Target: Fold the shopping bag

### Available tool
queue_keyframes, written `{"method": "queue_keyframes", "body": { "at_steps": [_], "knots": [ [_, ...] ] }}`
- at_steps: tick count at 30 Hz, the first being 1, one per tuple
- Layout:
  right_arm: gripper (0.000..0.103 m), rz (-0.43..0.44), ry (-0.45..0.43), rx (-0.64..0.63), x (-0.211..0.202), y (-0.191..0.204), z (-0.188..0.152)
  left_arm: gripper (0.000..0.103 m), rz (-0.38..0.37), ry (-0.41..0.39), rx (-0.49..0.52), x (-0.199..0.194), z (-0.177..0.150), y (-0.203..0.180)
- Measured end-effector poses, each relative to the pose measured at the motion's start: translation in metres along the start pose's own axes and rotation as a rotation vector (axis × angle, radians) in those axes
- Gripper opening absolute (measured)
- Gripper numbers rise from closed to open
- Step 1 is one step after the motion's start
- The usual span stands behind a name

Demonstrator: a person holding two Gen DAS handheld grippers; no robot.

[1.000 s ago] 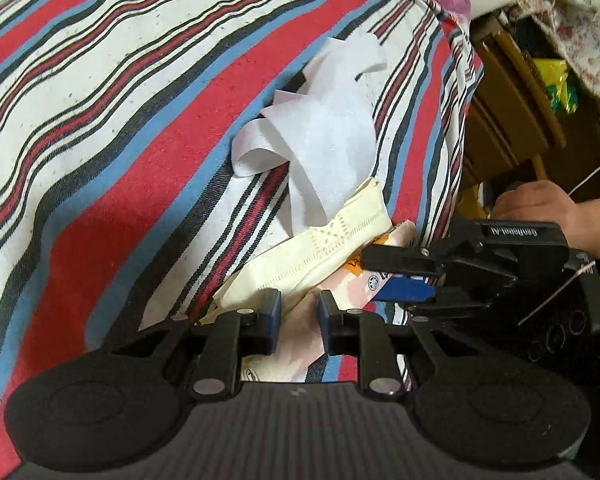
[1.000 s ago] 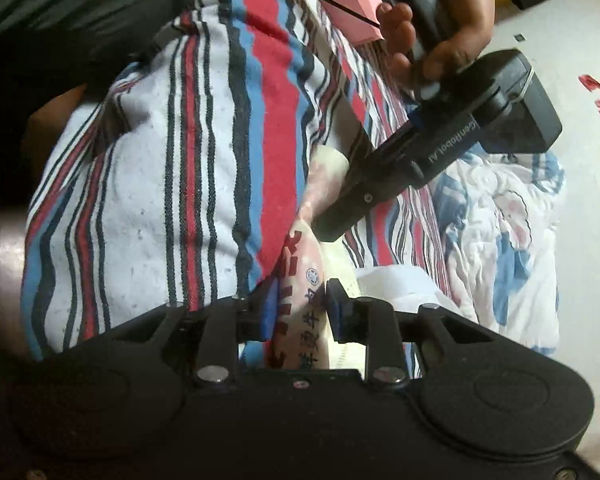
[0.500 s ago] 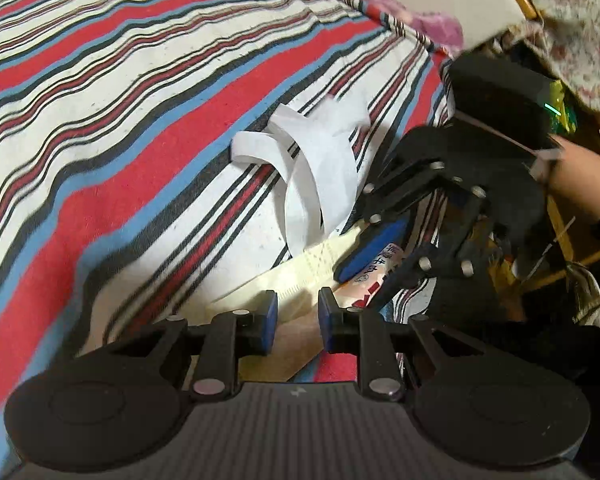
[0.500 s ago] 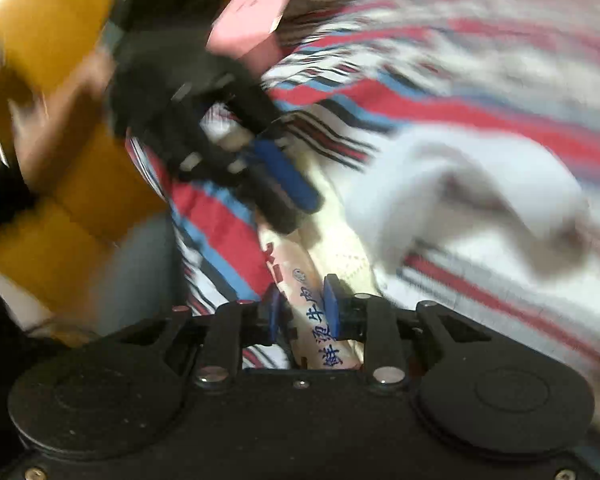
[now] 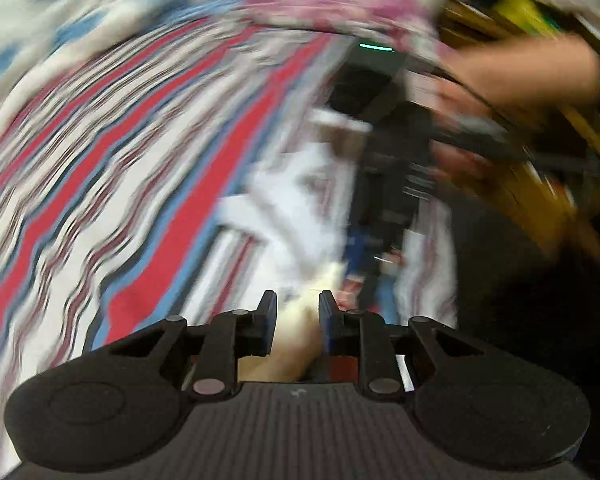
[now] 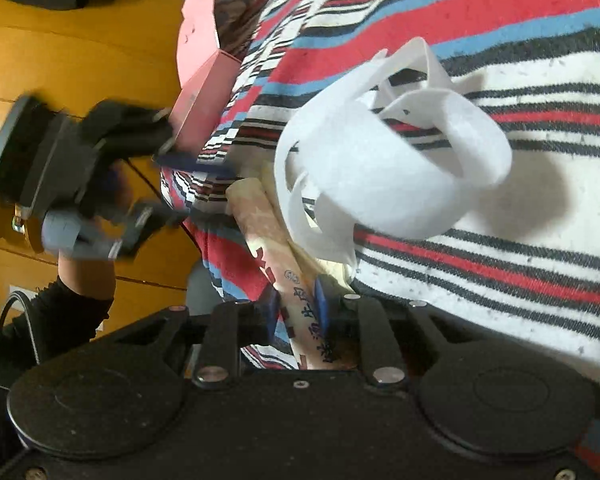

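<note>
While the right gripper's [image 6: 296, 306] jaws pinch the rolled shopping bag [image 6: 276, 248], the left gripper's [image 6: 188, 186] gape beside it.

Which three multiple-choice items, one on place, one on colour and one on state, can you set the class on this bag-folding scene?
1. Where do the bag's white handles lie?
A. on the striped blanket
B. on the wooden floor
C. inside the pink box

2. What colour is the box at the blanket's edge?
A. green
B. pink
C. black

3. What is the right gripper doing?
A. hanging open over the floor
B. shut on the handles
C. shut on the rolled bag

Key: 1 A, the loops rest on the stripes; 2 B, its sides show pink; 3 C, the printed roll sits between the fingers.
</note>
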State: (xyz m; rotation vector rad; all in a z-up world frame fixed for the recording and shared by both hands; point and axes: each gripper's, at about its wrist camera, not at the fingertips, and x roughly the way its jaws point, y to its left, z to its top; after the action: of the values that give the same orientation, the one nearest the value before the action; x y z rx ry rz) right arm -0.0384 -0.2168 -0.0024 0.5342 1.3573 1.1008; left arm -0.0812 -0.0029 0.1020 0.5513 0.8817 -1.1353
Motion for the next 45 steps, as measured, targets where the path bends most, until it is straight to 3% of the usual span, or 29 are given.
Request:
{"method": "queue_keyframes", "body": {
  "at_steps": [3, 5, 8, 10, 12, 21, 25, 27, 31, 33, 35, 39, 43, 45],
  "knots": [
    [0.015, -0.004, -0.002, -0.001, -0.001, 0.0, 0.0, 0.021, 0.059, 0.079, 0.123, 0.01, 0.005, -0.018],
    [0.015, -0.007, -0.003, -0.001, -0.001, 0.0, -0.001, 0.021, 0.072, 0.109, 0.13, 0.018, 0.005, -0.015],
    [0.014, -0.009, -0.004, -0.003, -0.003, -0.001, -0.001, 0.023, 0.045, 0.11, 0.095, 0.023, 0.007, -0.006],
    [0.014, -0.011, 0.002, -0.005, -0.005, -0.003, 0.0, 0.032, 0.066, 0.123, 0.06, 0.025, 0.006, 0.001],
    [0.013, -0.015, 0.02, -0.015, -0.006, -0.008, 0.004, 0.056, 0.096, 0.141, 0.025, 0.026, 0.005, 0.008],
    [0.01, -0.062, 0.112, -0.038, -0.007, -0.01, 0.023, 0.056, 0.063, 0.238, 0.001, 0.046, 0.019, 0.022],
    [0.008, -0.082, 0.137, -0.044, -0.009, -0.011, 0.025, 0.059, 0.014, 0.28, -0.071, 0.056, 0.022, 0.039],
    [0.008, -0.092, 0.149, -0.048, -0.011, -0.011, 0.026, 0.071, 0.01, 0.313, -0.079, 0.063, 0.026, 0.045],
    [0.007, -0.125, 0.177, -0.072, -0.006, -0.007, 0.032, 0.083, 0.016, 0.393, -0.072, 0.077, 0.035, 0.051],
    [0.007, -0.191, 0.152, -0.15, -0.007, 0.007, 0.022, 0.098, 0.022, 0.411, -0.08, 0.082, 0.035, 0.055],
    [0.007, -0.277, 0.109, -0.256, -0.01, 0.024, 0.005, 0.103, 0.018, 0.42, -0.096, 0.086, 0.033, 0.06],
    [0.035, -0.448, 0.022, -0.468, -0.015, 0.06, -0.029, 0.103, 0.02, 0.391, -0.093, 0.083, 0.029, 0.055],
    [0.035, -0.613, -0.068, -0.664, -0.017, 0.093, -0.06, 0.103, 0.042, 0.378, -0.089, 0.081, 0.026, 0.049],
    [0.033, -0.674, -0.12, -0.692, -0.005, 0.097, -0.066, 0.103, 0.044, 0.378, -0.091, 0.08, 0.025, 0.048]
  ]
}}
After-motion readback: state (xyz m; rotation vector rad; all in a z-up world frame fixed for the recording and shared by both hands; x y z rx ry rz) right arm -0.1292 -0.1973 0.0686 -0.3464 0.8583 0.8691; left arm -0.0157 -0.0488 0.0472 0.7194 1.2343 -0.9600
